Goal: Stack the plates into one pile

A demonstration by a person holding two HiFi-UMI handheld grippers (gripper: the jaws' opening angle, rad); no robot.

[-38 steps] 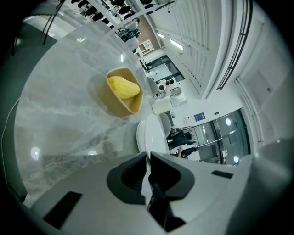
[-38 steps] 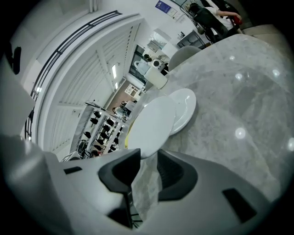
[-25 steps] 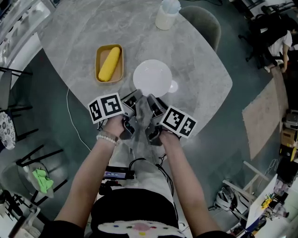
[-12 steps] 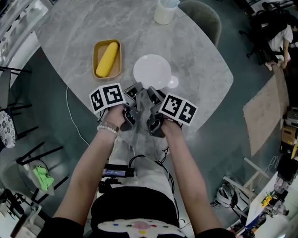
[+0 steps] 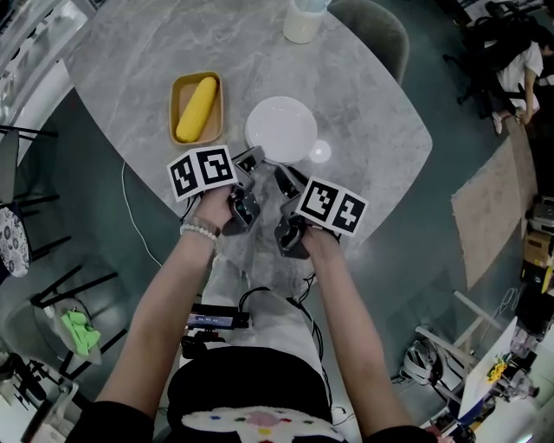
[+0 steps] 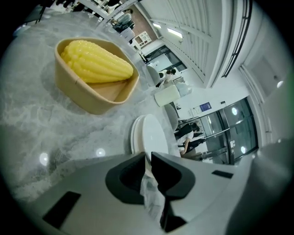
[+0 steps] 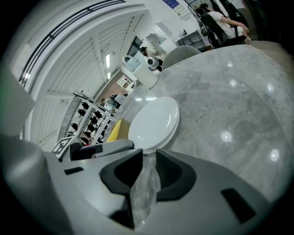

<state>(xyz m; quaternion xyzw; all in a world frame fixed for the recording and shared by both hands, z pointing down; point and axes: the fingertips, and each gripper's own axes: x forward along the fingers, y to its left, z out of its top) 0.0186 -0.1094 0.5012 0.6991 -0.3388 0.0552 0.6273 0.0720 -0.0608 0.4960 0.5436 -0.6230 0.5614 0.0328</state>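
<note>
A pile of white plates (image 5: 280, 130) rests on the grey marble table (image 5: 372, 130), just beyond both grippers. My left gripper (image 5: 249, 164) sits at the near table edge, its jaws nearly together on a thin grey cloth (image 6: 149, 193). My right gripper (image 5: 284, 179) is beside it. Its jaws have just been closing, and the same cloth (image 7: 144, 186) fills the gap between them. The cloth hangs down between the two hands (image 5: 260, 242). The plates (image 6: 149, 137) (image 7: 154, 124) lie straight ahead of each gripper's jaws.
A wooden tray (image 5: 176, 130) holding a yellow corn cob (image 5: 196, 108) stands left of the plates. A white jug (image 5: 303, 22) is at the far table edge, with a grey chair (image 5: 381, 39) behind it. The table's near edge runs under the grippers.
The cloth was bunched up high between the two grippers; now it sits lower and the grippers stand slightly further apart. The plates and tray have not moved.
</note>
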